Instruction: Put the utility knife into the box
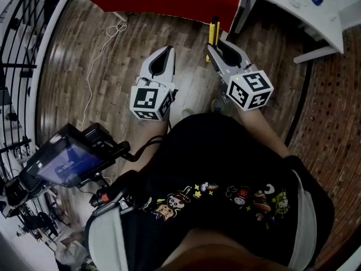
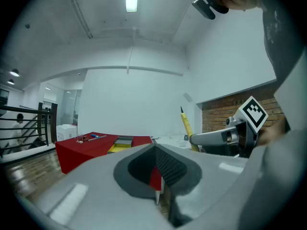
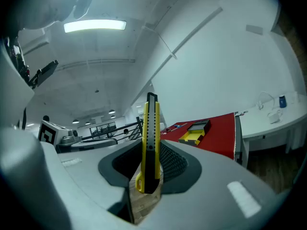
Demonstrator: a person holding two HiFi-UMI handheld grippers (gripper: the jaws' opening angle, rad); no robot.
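A yellow and black utility knife [image 3: 150, 143] stands upright between the jaws of my right gripper [image 3: 149, 169], which is shut on it. In the head view the knife [image 1: 213, 34] sticks out past the right gripper [image 1: 217, 48] over the wood floor. The same knife [image 2: 186, 125] shows in the left gripper view beside the right gripper's marker cube. My left gripper [image 2: 157, 174] is shut with nothing between its jaws, and in the head view it [image 1: 162, 58] hangs level with the right one. The yellow box with a dark lid [image 3: 194, 132] lies on the red table [image 3: 218, 133]; the box [image 2: 120, 143] also shows ahead of the left gripper.
The red table [image 1: 169, 1] stands ahead across the wood floor. A white desk [image 1: 307, 10] stands at the right by a brick wall. A black railing [image 1: 17, 44] runs along the left. A screen on a stand [image 1: 70, 162] sits at my lower left. A white cable [image 1: 101, 55] trails on the floor.
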